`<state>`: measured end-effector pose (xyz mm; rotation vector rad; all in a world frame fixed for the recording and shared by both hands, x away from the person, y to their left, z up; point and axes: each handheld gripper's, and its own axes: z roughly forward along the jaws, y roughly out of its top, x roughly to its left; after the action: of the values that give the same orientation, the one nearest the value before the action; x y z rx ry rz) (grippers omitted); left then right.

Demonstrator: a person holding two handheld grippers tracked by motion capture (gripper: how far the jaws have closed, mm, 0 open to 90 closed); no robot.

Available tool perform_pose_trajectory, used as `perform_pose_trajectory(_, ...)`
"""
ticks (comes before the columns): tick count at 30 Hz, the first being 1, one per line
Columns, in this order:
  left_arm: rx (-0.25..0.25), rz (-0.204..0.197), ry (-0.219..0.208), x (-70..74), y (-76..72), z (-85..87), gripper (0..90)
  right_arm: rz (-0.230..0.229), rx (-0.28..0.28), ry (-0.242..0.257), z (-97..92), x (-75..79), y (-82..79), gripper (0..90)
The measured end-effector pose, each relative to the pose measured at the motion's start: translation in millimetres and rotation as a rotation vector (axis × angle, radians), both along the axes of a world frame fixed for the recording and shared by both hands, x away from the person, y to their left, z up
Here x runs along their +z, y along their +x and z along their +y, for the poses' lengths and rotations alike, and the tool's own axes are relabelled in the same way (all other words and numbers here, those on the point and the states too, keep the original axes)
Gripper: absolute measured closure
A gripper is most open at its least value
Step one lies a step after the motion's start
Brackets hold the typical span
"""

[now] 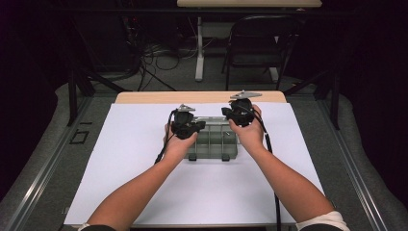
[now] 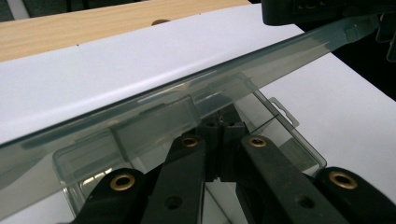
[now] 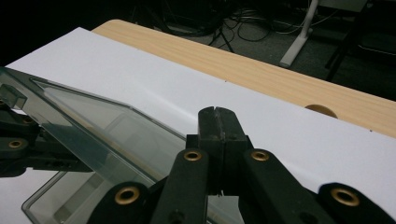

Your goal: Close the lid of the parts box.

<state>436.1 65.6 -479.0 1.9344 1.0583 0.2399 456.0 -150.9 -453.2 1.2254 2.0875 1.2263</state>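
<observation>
A clear plastic compartment box (image 1: 214, 144) sits in the middle of the white sheet, its two latches facing the person. Its transparent lid (image 2: 140, 121) stands tilted part way up over the box. My left gripper (image 1: 192, 126) is shut at the lid's left part; its closed tips (image 2: 219, 125) show through the lid, and I see nothing between them. My right gripper (image 1: 233, 114) is shut at the lid's right part, its tips (image 3: 218, 114) pressed together beside the lid (image 3: 93, 126). Whether either gripper touches the lid I cannot tell.
The white sheet (image 1: 144, 192) covers a wooden table (image 1: 154, 97) whose far edge shows bare wood with a round hole (image 3: 321, 110). Beyond the table are a black chair (image 1: 260, 43), a white table leg (image 1: 199, 48) and cables on the floor.
</observation>
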Motion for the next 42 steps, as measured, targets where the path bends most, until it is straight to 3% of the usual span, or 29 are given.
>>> perform_pose_trajectory(23,-0.012,0.022,-0.052,-21.1,-25.4,17.0,90.0,0.019,0.051,0.008,0.4,-17.8,-22.2,90.0)
perform_pose_trajectory(33,-0.015,0.018,-0.051,-21.3,-35.0,23.4,90.0,0.027,0.066,0.014,-0.1,-28.1,-31.1,90.0)
perform_pose_trajectory(37,-0.015,0.037,-0.063,-25.1,-38.4,25.4,90.0,0.026,0.069,0.019,-1.2,-32.1,-34.2,90.0)
perform_pose_trajectory(42,-0.02,0.035,-0.05,-30.1,-42.4,26.9,90.0,0.033,0.073,0.027,-2.9,-37.2,-37.6,90.0)
